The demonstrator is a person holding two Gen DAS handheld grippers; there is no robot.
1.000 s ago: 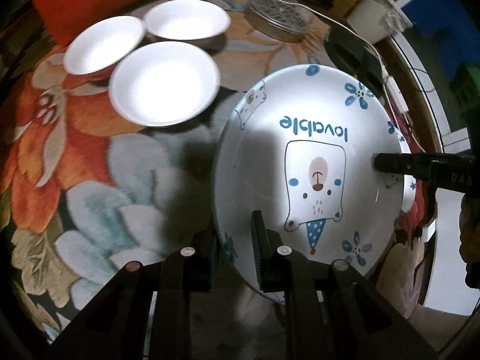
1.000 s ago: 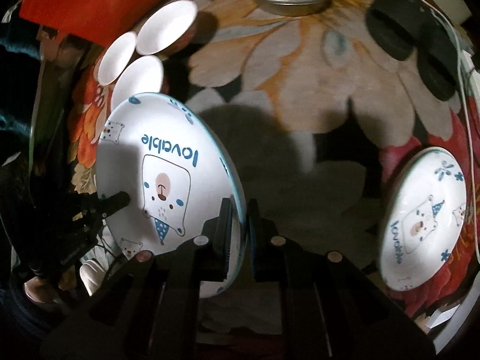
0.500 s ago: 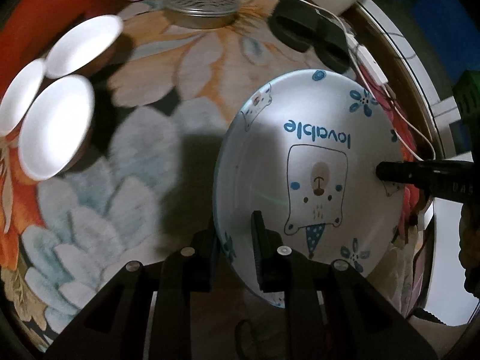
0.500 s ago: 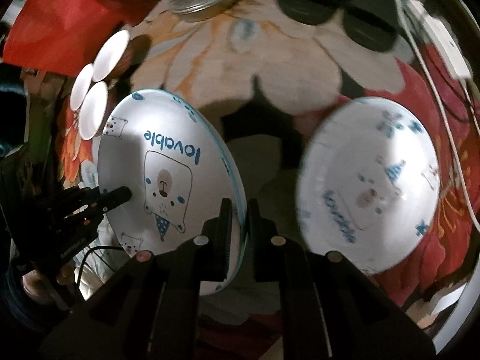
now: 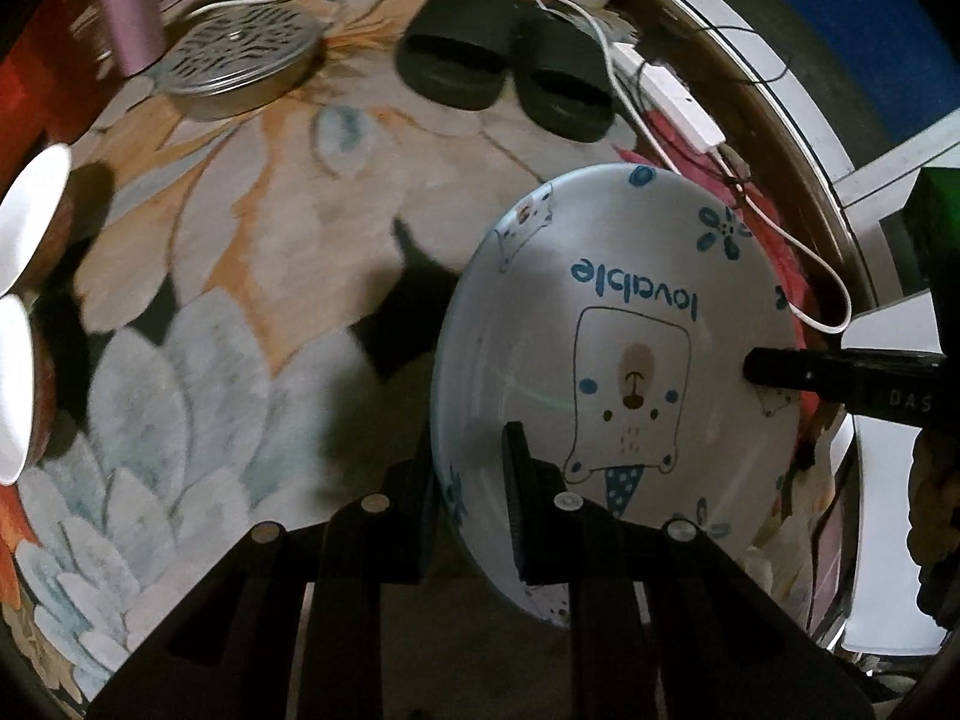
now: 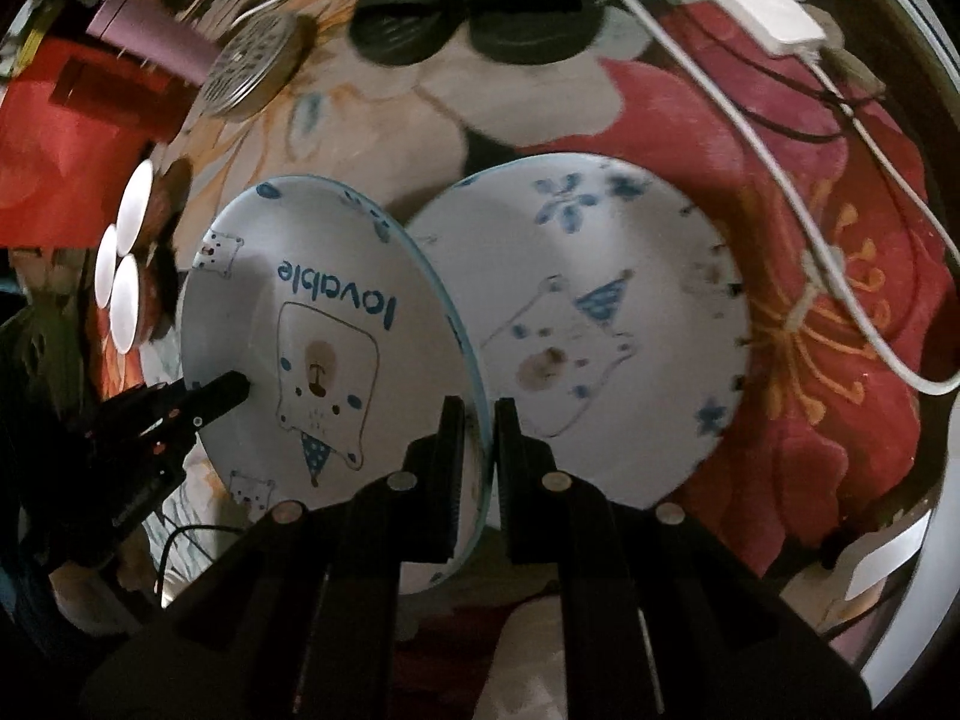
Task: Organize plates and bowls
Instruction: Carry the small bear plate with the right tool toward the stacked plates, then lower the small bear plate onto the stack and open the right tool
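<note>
Plate (image 5: 630, 324) fills the four o'clock part of my left wrist view, printed with a bear and the word "lovable" and held above the floral carpet (image 5: 252, 276). My left gripper (image 5: 468, 474) is clamped on its rim at six o'clock, one finger under the plate and one on its face. The right gripper's finger (image 5: 798, 372) bites the opposite rim at three o'clock. White bowls (image 5: 24, 222) sit at nine o'clock, black slippers (image 5: 504, 72) at twelve and a round metal grate (image 5: 240, 60) at eleven.

In the right wrist view, my right gripper (image 6: 477, 432) is closed tight on the same plate's (image 6: 312, 312) edge at six o'clock, and the left gripper (image 6: 198, 402) holds its far rim at eight o'clock. A second bear plate (image 6: 600, 312) lies on the carpet (image 6: 810, 240) at three o'clock, just behind the held one. Three white bowls (image 6: 123, 264) cluster at nine o'clock.
</note>
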